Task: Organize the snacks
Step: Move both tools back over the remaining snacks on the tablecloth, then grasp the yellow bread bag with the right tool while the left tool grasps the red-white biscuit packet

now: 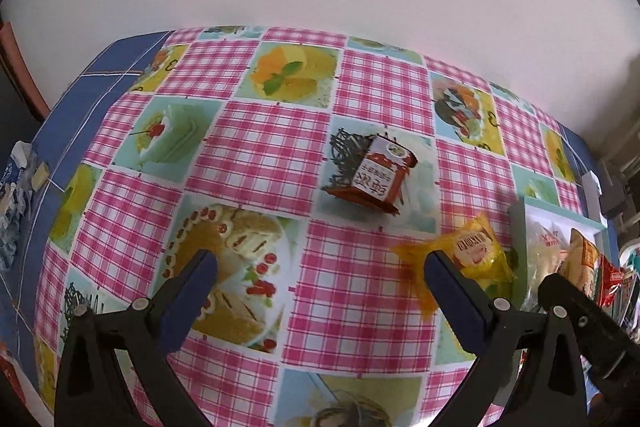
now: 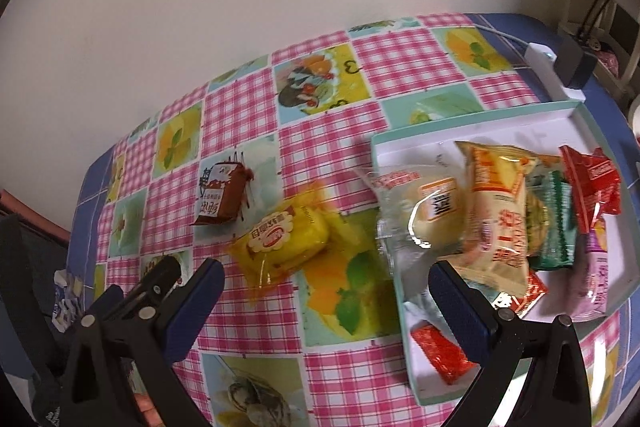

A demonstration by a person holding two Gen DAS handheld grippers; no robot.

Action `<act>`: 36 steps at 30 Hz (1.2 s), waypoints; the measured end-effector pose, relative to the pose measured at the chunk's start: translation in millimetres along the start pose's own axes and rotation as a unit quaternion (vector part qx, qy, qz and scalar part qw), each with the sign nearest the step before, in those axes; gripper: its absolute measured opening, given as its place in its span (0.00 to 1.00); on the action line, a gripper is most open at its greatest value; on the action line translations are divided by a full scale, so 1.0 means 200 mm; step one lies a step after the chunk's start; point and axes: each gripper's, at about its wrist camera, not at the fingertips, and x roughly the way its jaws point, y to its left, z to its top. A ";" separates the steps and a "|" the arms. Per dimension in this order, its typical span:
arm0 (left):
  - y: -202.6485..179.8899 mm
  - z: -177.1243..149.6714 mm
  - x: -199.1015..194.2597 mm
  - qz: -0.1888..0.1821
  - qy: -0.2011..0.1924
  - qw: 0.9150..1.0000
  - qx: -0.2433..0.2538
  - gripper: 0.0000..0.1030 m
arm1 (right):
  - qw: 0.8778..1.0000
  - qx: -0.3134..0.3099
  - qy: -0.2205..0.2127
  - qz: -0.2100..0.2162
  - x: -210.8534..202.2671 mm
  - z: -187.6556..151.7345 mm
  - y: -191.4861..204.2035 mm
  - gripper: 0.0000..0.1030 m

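Note:
A red-brown snack packet (image 1: 374, 174) (image 2: 219, 200) lies on the checked tablecloth, ahead of my left gripper (image 1: 320, 263), which is open and holds nothing. A yellow wrapped cake (image 1: 476, 254) (image 2: 282, 241) lies near that gripper's right finger, beside a white tray (image 2: 416, 141) (image 1: 520, 223). Several snack packets fill the tray, among them a clear-wrapped bun (image 2: 424, 215), a cream and orange bag (image 2: 498, 211) and a red packet (image 2: 592, 183). My right gripper (image 2: 326, 271) hangs open over the tray's near left corner, empty.
The table (image 1: 260, 155) stands against a plain wall. A white power strip (image 2: 556, 75) with a black plug lies behind the tray. The other gripper's black body (image 2: 132, 291) shows at lower left in the right wrist view. Small blue and white items (image 1: 16, 195) sit off the table's left edge.

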 end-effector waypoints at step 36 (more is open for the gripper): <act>0.21 0.14 0.11 -0.007 -0.024 0.998 -0.053 1.00 | 0.997 0.063 0.029 0.028 0.29 0.01 0.09 0.93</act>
